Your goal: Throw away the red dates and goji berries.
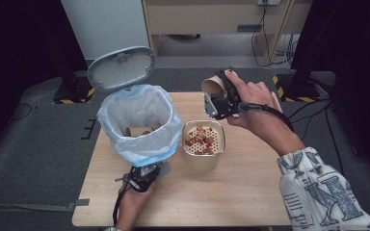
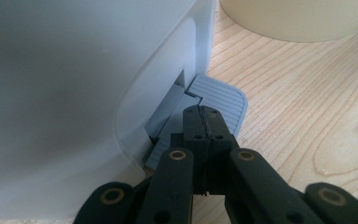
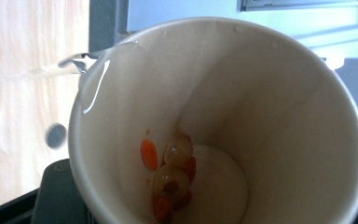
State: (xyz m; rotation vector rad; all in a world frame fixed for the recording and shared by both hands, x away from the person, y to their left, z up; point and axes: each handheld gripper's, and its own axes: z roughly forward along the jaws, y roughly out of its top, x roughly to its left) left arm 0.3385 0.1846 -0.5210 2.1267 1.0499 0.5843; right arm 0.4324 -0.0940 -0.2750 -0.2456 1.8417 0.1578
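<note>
Inside, tilted paper cup [image 3: 223,116] wet; soggy fruit bits [image 3: 170,175] stuck.

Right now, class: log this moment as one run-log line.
left tongs: shut, pressing bin pedal | lid: up | right tongs: shut on paper cup, tilted | strainer tub: holds bits

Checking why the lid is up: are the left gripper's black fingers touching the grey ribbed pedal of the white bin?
Touching. The left gripper view shows the closed fingers resting on the pedal, no gap.
</note>
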